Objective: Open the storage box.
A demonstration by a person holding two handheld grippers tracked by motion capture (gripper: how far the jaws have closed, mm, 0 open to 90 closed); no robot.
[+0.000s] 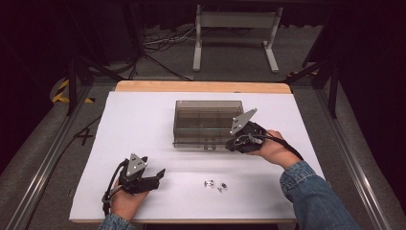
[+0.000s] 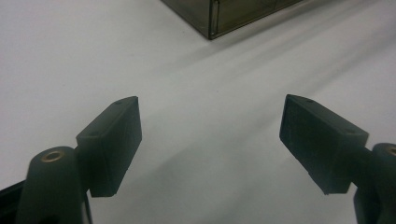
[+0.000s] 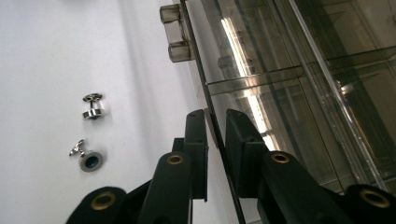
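The right tool [image 3: 215, 122] pinches the front lid edge of the smoky transparent plastic compartment box [image 1: 207, 122], seemingly to lift it; the left tool [image 2: 210, 135] waits wide open and empty over the white worktop [image 1: 143, 129].

Compartment box [image 1: 206, 123]: smoked, see-through plastic with a glossy, smooth lid that is throwing back bright streaks of light, its clasp [image 3: 175, 32] looking like the same tinted plastic. Cufflinks [image 3: 90, 133]: polished silvery metal that is glinting, one showing a dark blue glossy face, both lying on a table cover [image 1: 143, 120] that is appearing white, matt and smooth like paper, over a tabletop [image 1: 201, 86] showing a pale wood edge. Right gripper [image 3: 215, 135] and left gripper [image 2: 210, 135]: matt black plastic jaws with finely textured pads and brass-coloured metal inserts, each topped by a dull grey metal plate [image 1: 242, 120]; sleeve [image 1: 311, 191]: blue denim cloth.
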